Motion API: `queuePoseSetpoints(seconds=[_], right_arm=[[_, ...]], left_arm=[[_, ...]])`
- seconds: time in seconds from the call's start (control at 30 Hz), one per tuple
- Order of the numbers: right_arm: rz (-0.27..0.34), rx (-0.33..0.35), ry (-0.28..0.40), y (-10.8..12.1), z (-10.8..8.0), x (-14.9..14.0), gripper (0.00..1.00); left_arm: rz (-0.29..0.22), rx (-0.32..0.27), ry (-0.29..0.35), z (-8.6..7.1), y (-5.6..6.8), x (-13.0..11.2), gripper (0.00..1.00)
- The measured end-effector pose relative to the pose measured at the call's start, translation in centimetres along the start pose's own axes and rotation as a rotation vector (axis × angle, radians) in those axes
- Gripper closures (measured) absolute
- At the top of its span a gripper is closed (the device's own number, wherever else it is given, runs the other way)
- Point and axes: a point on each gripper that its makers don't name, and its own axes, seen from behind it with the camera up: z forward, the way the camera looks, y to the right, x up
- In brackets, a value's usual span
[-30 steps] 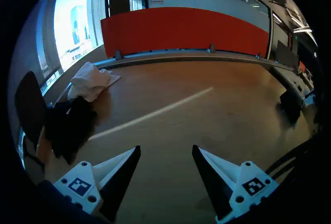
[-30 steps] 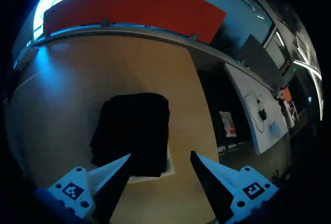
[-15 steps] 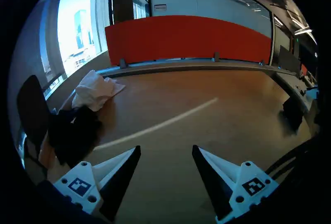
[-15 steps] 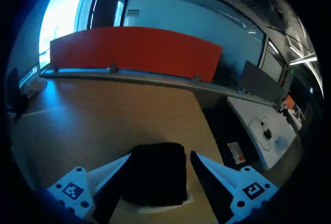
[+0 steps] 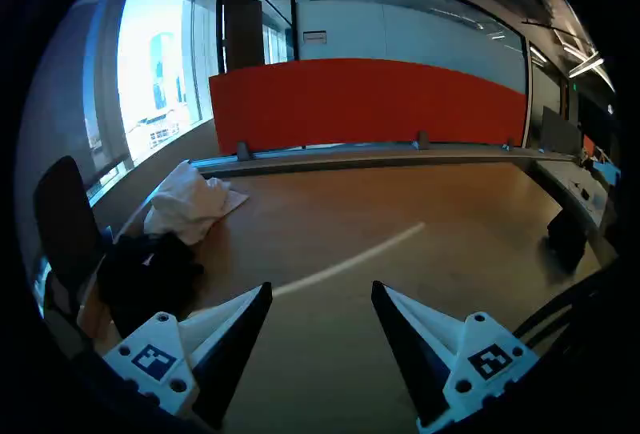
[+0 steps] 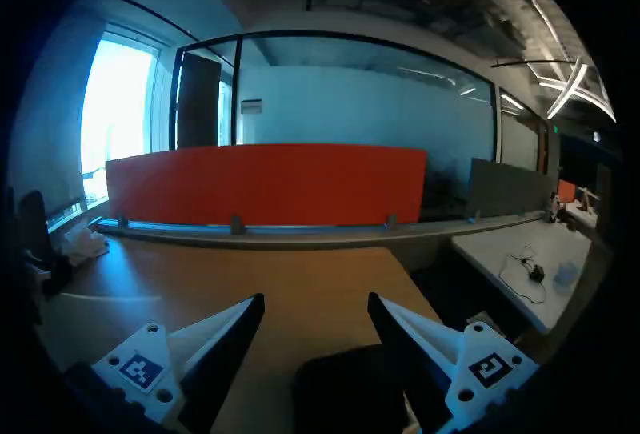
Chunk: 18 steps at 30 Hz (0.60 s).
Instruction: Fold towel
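Over on the far left of the desk [image 5: 448,218], a crumpled white towel [image 5: 188,206] lies bunched up, with a dark cloth heap [image 5: 148,278] right against its near side, close to the desk's edge. The left gripper [image 5: 320,286] hovers above bare wood, fingers spread wide, holding nothing.

Across to the right gripper view: the right gripper [image 6: 314,298] is just as wide open and just as empty. A folded dark towel [image 6: 348,386] sits low between its fingers, flat on the desk. That one looks finished to me, with the pile on the left waiting its turn.

Now the dangers. Those two cloths lie touching, so a pinch into the heap could drag up both at once. The dark heap is so near the edge that a clumsy tug may pull it off the desk. And if the right gripper swings away low, a finger could catch the folded towel and undo it.
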Motion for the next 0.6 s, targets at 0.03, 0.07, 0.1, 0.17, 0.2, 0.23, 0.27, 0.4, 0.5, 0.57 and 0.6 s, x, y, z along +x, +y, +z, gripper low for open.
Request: queuePoseSetpoints(seconds=[0.03,0.07,0.1,0.17,0.2,0.23,0.27,0.4,0.5,0.57,0.6], right_arm=[[0.0,0.005,0.01,-0.3,0.1,0.3,0.0],[0.0,0.012,0.022,-0.5,0.1,0.6,0.0],[0.001,0.015,0.031,-0.7,0.2,0.8,0.0],[0.002,0.019,0.047,-1.1,0.3,1.3,0.0],[0.002,0.021,0.054,-1.3,0.4,1.5,0.0],[0.004,0.023,0.06,-1.4,0.4,1.7,0.0],[0.005,0.025,0.068,-1.6,0.5,1.9,0.0],[0.009,0.038,0.084,-2.3,0.5,2.5,0.0],[0.012,0.041,0.095,-2.7,0.6,3.0,0.0],[0.015,0.037,0.105,-2.9,0.6,3.4,0.0],[0.016,0.037,0.11,-3.1,0.6,3.6,0.0]], left_arm=[[0.0,0.003,0.01,0.0,-0.1,0.4,0.08],[0.0,0.005,0.021,0.0,-0.2,0.8,0.08],[-0.001,0.007,0.032,0.0,-0.2,1.2,0.08],[-0.003,0.009,0.058,-0.1,-0.3,2.1,0.08],[-0.003,0.009,0.071,-0.2,-0.4,2.6,0.08],[-0.003,0.01,0.085,-0.2,-0.4,3.1,0.08],[-0.003,0.011,0.101,-0.3,-0.5,3.7,0.08],[-0.004,0.02,0.162,-0.5,-0.8,5.8,0.08],[-0.011,0.025,0.203,-0.6,-1.0,7.2,0.08],[-0.019,0.023,0.226,-0.7,-0.9,8.0,0.08],[-0.022,0.022,0.235,-0.7,-0.9,8.3,0.08]])
